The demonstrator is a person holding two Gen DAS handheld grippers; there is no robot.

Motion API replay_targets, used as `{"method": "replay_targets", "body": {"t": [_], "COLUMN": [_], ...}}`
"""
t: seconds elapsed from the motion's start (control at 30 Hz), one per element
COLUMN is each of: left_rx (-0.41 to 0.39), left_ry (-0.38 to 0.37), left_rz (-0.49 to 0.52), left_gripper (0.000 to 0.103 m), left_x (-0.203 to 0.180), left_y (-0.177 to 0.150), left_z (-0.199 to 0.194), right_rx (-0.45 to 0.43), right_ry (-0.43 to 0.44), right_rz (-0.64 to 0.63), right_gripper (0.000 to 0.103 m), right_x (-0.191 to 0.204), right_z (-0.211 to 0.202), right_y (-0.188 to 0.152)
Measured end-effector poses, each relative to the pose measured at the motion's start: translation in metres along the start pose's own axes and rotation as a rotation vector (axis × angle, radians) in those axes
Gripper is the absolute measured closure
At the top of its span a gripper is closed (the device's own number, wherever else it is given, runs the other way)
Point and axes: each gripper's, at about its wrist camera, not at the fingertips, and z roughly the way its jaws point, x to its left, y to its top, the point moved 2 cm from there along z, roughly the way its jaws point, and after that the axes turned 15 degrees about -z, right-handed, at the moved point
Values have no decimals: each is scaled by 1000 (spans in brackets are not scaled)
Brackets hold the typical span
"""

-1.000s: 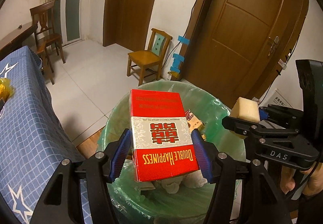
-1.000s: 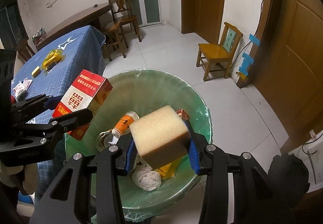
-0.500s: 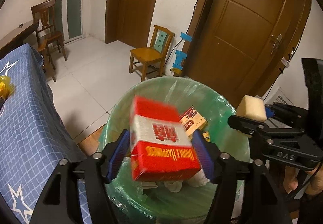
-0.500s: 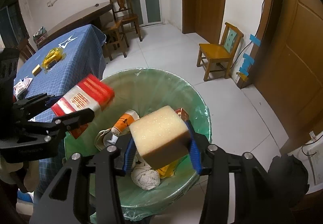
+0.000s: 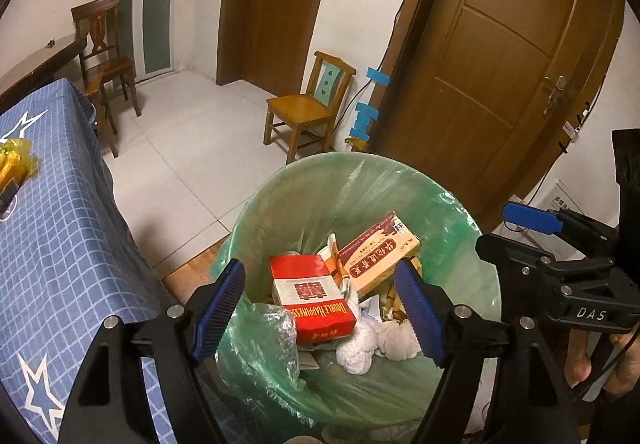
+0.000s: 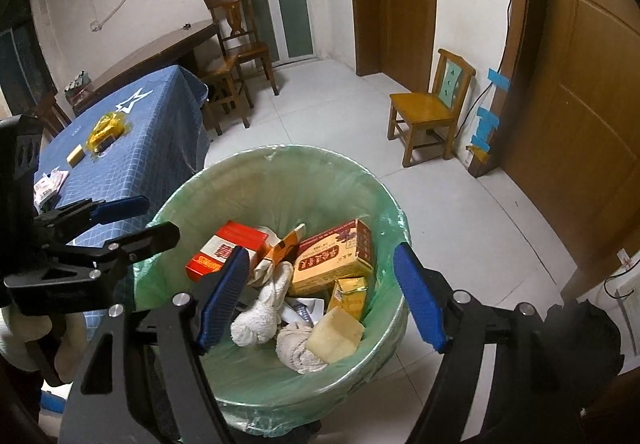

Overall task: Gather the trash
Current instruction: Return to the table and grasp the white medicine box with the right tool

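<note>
Both things have dropped since a sec ago: red box (image 5: 314, 296) and yellow sponge (image 6: 335, 336) now lie in the green-lined bin (image 5: 280, 204), on top of other trash, w/ white rags (image 6: 260, 316) beside the sponge. Left tool (image 5: 320, 310) hangs over the bin, jaws opening wide, nothing between them. Right tool (image 6: 320, 294) is the same: jaws opening, holding nothing. Blue bench (image 6: 160, 148) stands just beside the bin.

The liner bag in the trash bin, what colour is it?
The liner bag is pale, see-through green; the right wrist view shows it best.
</note>
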Motion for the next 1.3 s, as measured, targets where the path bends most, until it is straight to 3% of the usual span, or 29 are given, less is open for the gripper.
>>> {"method": "replay_targets", "body": {"t": [0.27, 0.63, 1.1, 1.3], "left_rx": [-68, -191, -218, -197], "left_ry": [20, 151, 191, 222], "left_rz": [-11, -38, -98, -135], "left_gripper": [25, 25, 25, 25], "left_x": [11, 55, 107, 150], "left_y": [-6, -20, -35, -58], "left_z": [-38, -106, -156, -175], "right_rx": [-95, -227, -229, -198], "right_ry": [-16, 26, 123, 190], "right_rz": [-28, -84, -172, -203], "right_gripper": [32, 27, 27, 27], "right_x": [25, 85, 154, 190], "right_z": [-33, -67, -69, -58], "right_y": [-1, -3, 1, -9]}}
